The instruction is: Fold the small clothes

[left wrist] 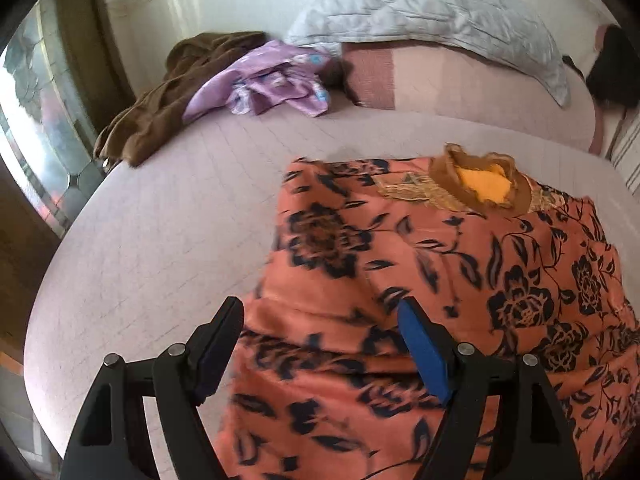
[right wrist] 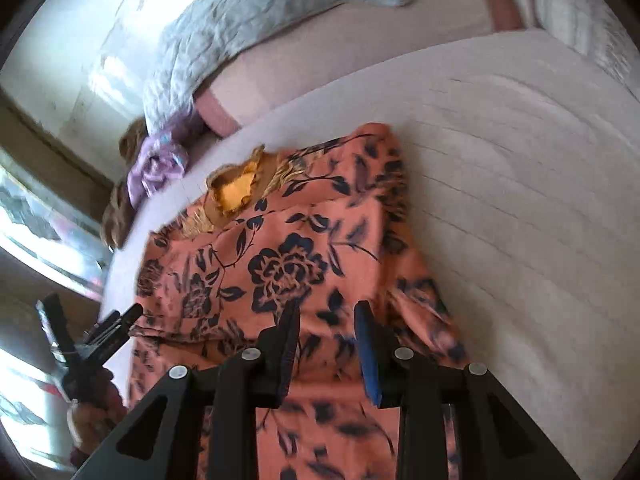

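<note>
Floral garment [left wrist: 420, 280], neckline apparently farthest away

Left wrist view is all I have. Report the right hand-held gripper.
Observer: The right hand-held gripper hangs over the garment, jaws apart, no cloth between them.
Operator: Give me the garment's right edge.
Observer: It lies on the mattress, apart from the pillow.
Operator: Now my own gripper, from outside.
Observer: The left hand-held gripper shows open at the garment's left edge, a hand around its handle.
</note>
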The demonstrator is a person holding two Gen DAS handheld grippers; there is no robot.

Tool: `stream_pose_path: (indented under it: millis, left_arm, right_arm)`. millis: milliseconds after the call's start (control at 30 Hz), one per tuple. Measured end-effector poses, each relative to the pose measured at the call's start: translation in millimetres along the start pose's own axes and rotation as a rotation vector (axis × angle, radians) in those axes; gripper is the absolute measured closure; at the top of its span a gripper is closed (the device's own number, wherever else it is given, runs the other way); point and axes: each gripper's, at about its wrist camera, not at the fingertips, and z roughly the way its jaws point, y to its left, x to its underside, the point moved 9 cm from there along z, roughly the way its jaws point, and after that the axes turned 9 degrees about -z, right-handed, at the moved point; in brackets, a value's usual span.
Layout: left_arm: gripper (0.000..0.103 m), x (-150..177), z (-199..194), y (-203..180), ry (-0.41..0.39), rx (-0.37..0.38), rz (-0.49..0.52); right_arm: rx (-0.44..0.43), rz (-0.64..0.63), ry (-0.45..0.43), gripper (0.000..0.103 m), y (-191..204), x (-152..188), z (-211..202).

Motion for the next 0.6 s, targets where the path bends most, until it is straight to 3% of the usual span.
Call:
stream_pose_path:
  millis: [33,67,100,400,600]
  left_arm:
    - [0.023,2.8,0.4,11.3,0.010,0.004,-0.012]
    - [0.023,3.7,1.8,19.4,0.015,0.006,-0.017]
    - [0.023,7.5,-0.6,34.1,0.019,0.006,-0.026]
    - [0.023,64.1,-46.5,123.0,0.026,0.033,-0.113]
    - [0.023,121.6,-67.7,123.6,0.107,0.110,-0.144]
  right_arm:
    - [-0.008,0.022,-0.008,0.053,-5.9,5.1,-8.9]
    - [0.002,0.038,-0.013,0.029,-11.5,10.6,-15.9]
    - [0.025,0.054,-0.024,0.026,-17.6,18.7,-20.0]
    - [0.041,0.111,-0.020,0.026,-45.2,92.6,-40.5]
    - [0.065,0.139,0.011,0.026,-48.9,130.2,-45.7]
